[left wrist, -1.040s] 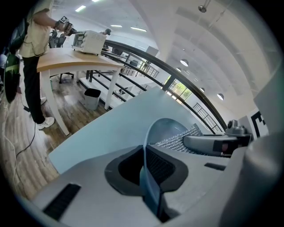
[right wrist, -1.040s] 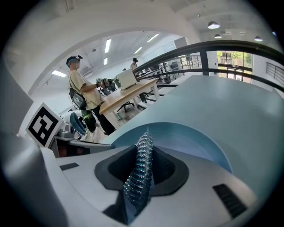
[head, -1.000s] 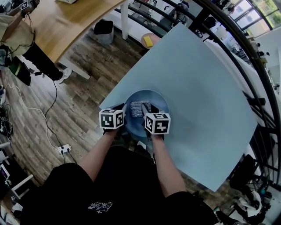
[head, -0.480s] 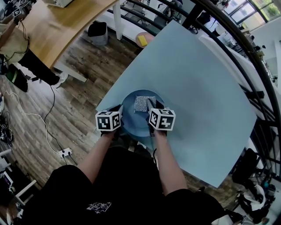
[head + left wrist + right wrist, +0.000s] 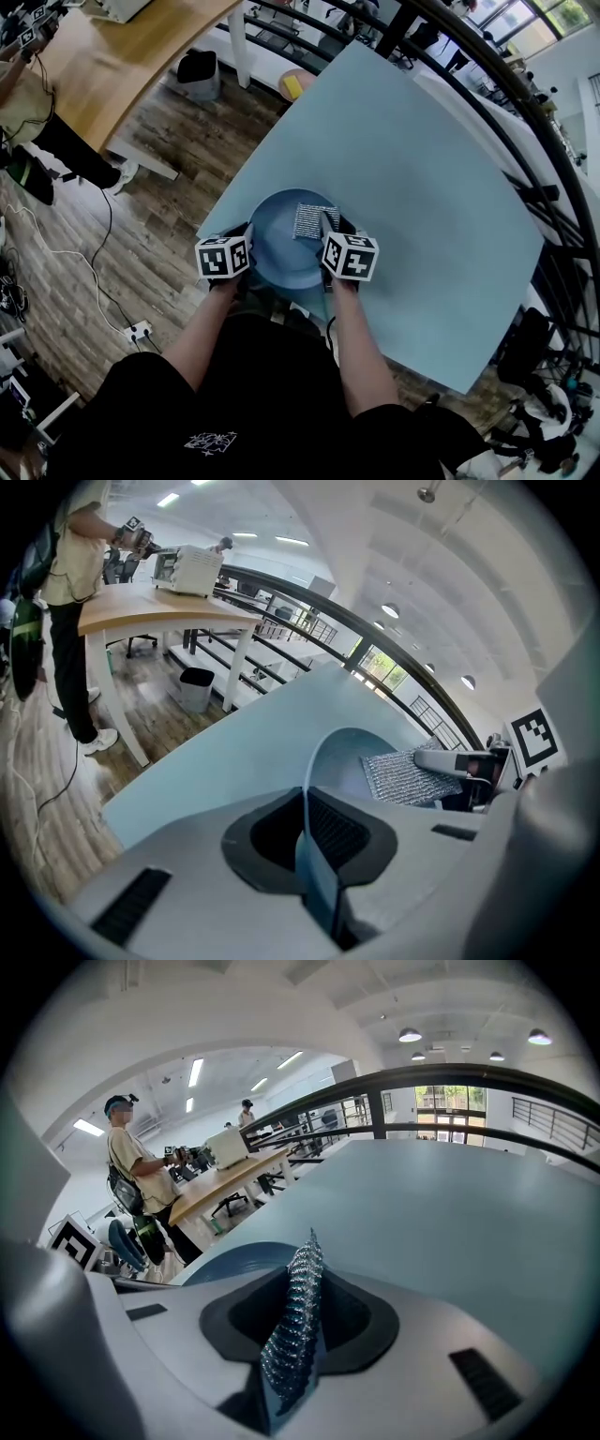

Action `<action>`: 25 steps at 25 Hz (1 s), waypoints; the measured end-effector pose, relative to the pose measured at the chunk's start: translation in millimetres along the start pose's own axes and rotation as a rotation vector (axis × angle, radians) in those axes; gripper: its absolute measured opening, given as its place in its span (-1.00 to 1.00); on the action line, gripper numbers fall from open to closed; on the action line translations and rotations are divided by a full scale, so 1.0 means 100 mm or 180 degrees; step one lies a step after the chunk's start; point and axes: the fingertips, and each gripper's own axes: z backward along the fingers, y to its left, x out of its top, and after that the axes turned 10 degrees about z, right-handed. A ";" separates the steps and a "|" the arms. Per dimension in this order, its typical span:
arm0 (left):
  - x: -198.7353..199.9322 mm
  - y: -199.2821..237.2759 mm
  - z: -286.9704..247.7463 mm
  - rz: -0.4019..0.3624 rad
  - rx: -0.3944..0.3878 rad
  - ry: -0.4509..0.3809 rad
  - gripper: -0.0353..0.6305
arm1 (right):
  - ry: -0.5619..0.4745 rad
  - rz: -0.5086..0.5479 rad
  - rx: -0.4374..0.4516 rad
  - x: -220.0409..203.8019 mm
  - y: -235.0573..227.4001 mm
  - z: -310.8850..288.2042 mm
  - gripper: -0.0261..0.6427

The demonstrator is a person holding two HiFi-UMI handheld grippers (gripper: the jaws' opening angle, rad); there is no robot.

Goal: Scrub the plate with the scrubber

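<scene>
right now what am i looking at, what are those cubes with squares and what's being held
No robot: a person holds a two-jaw gripper in each hand; the marked cubes are part of them. The overhead picture is from a camera on the person's head, looking down; the other two are from cameras on each gripper. On the pale blue table sits a blue plate. The left gripper pinches the plate's rim. The right gripper pinches a silvery scrubber laid on the plate.
</scene>
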 end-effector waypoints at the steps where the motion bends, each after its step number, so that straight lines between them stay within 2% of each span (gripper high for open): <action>1: 0.00 0.00 0.00 0.0005 0.0011 -0.0007 -0.83 | 0.0001 0.0010 -0.0022 -0.01 -0.03 0.02 -0.64; 13: -0.01 0.01 -0.02 0.0055 0.0103 -0.0048 -0.83 | 0.0077 0.0100 -0.0215 -0.19 -0.33 0.33 -0.64; 25: 0.03 -0.02 -0.03 0.0023 0.0179 -0.0126 -0.83 | 0.0154 0.0115 -0.0141 -0.43 -0.37 0.58 -0.64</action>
